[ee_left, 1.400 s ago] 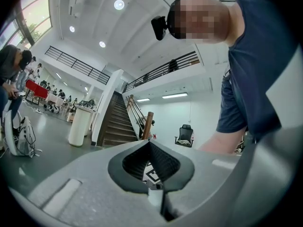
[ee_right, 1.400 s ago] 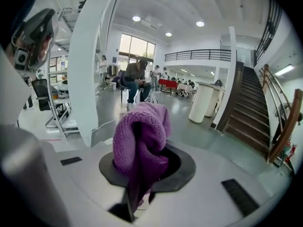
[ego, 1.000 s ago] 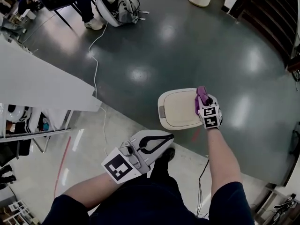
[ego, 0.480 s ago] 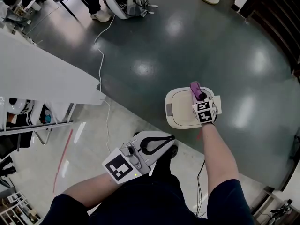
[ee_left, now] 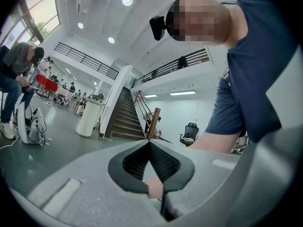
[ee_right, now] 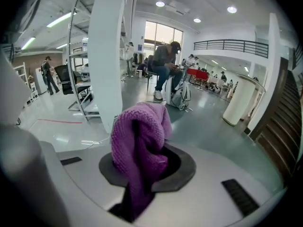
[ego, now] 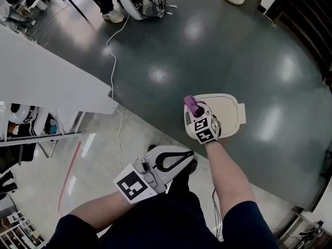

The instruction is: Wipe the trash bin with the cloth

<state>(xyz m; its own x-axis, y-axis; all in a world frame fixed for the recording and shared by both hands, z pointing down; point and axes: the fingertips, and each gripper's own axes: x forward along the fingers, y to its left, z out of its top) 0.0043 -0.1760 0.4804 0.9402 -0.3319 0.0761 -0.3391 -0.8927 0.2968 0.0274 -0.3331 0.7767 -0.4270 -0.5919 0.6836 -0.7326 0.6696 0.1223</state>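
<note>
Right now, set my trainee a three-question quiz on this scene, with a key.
1. True or false: the left gripper has the cloth between its jaws.
2. In the head view, the right gripper is over which side of the trash bin? A) its left side B) its right side C) neither, it is off the bin altogether
3. Fill in: the cloth is ____ in colour.

Key: 1 false, the left gripper's jaws are shut on nothing and the right gripper's jaws hold the cloth; 2 A; 3 purple.
</note>
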